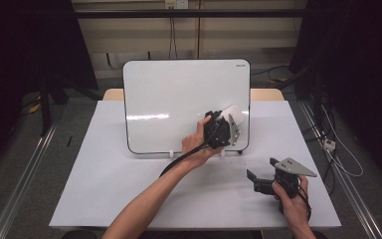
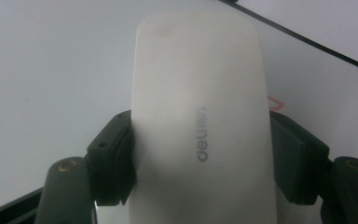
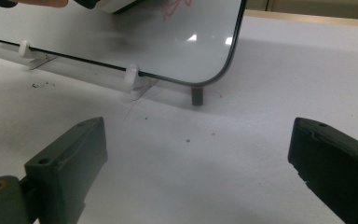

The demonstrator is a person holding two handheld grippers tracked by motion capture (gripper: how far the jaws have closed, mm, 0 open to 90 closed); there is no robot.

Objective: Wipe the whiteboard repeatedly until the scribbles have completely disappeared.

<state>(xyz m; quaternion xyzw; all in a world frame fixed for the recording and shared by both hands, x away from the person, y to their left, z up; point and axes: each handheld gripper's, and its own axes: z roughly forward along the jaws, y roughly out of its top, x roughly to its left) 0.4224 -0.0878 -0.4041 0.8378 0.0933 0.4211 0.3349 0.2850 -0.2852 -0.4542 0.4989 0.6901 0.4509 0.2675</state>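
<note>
Wiping the whiteboard point(image 1: 179, 99) was the step in hand: the left tool point(image 1: 222, 130) clamped a white eraser point(image 2: 200, 116) between its jaws and pressed it against the board's lower right area, where faint red marks point(image 3: 175, 8) remained. The right tool point(image 1: 261, 180) rested on the bench point(image 1: 129, 184) with jaws spread and nothing between them. Next, I judged, the eraser needed a firm, flat sweep across those red strokes.

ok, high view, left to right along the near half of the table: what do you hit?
Person's left forearm → left gripper shut on the white eraser at the whiteboard → right gripper, jaws open, resting on the table.
</note>
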